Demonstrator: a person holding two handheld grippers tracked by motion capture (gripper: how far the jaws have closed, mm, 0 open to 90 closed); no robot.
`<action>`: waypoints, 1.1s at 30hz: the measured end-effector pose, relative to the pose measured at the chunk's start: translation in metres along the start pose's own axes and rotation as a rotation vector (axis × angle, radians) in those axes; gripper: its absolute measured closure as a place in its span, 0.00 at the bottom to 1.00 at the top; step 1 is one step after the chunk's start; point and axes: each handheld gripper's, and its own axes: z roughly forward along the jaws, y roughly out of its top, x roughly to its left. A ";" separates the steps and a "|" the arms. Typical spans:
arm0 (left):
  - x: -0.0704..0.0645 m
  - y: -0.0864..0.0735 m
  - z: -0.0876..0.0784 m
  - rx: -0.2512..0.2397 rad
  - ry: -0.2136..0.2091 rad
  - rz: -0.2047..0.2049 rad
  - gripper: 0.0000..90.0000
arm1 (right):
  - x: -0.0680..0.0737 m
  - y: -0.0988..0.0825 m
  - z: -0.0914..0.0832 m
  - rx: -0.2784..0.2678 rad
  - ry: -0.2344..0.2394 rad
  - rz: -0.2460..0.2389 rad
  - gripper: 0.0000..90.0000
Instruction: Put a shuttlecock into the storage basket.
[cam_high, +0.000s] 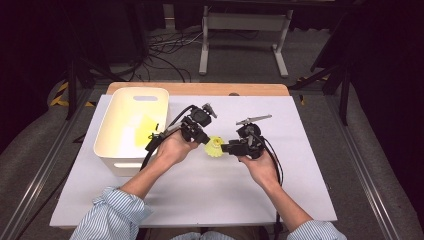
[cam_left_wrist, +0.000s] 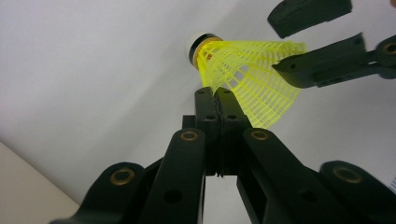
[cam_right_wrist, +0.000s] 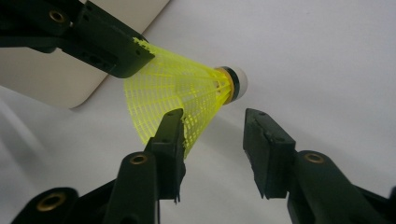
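White board covers the surface (cam_high: 200, 190), with grey floor and cables beyond it. At its left stands a cream tub (cam_high: 112, 145) with yellow pieces (cam_high: 145, 127) inside. Just right of the tub, the left hand-held gripper (cam_high: 204, 141) has its jaws pressed together on the rim of a yellow shuttlecock (cam_high: 214, 148), which hangs above the surface between both tools. The right hand-held gripper (cam_high: 226, 148) has its jaws parted partway; one touches the netted skirt, the other stands clear beside the white cork tip (cam_right_wrist: 238, 82).
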 end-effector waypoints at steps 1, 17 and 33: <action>0.000 0.000 0.000 0.003 0.003 -0.003 1.00 | -0.001 -0.001 -0.002 -0.008 0.002 0.000 0.61; 0.011 0.000 -0.005 -0.001 0.010 -0.028 1.00 | -0.017 -0.020 -0.019 -0.041 -0.001 0.012 0.52; 0.012 -0.004 -0.025 -0.035 -0.011 -0.011 1.00 | -0.035 -0.048 -0.032 -0.075 -0.090 -0.059 0.40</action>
